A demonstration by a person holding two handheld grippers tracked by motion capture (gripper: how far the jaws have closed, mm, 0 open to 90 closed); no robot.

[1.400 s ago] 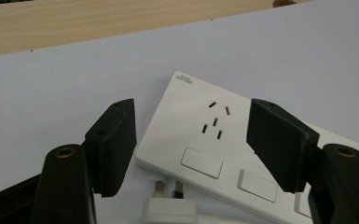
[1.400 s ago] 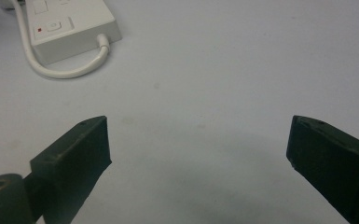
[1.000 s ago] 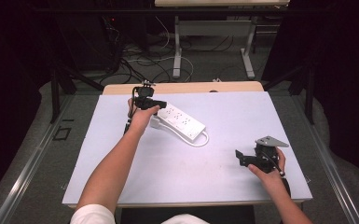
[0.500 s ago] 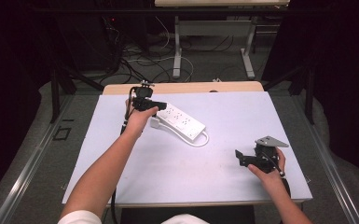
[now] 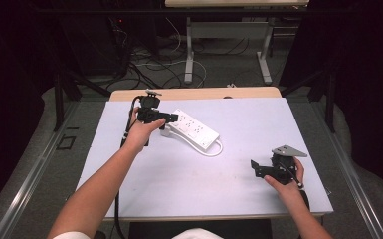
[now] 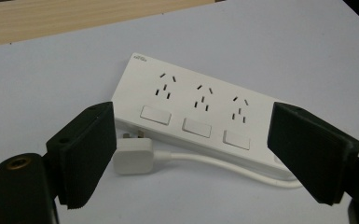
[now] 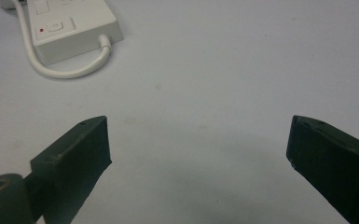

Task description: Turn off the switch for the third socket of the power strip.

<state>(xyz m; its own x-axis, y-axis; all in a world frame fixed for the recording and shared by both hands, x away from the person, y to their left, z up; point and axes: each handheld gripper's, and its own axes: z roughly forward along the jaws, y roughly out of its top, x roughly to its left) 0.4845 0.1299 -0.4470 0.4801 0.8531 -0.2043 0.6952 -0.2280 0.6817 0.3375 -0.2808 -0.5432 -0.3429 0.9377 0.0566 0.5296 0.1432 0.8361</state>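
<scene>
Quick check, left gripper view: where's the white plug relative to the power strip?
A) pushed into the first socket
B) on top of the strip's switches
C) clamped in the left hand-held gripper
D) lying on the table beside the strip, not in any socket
D: the white plug lies on the table along the near edge of the power strip, its prongs bare, and all three sockets are empty.

Power strip [image 7: 70,29] cut off by top edge in right gripper view, outlets out of frame. Its cable [image 6: 224,164] passes behind right-hand jaw in left gripper view. Small logo on strip corner too small to read. In high view, plug [image 5: 165,131] partly hidden under left gripper [image 5: 171,118]. Person's forearms cut off by bottom edge.
</scene>
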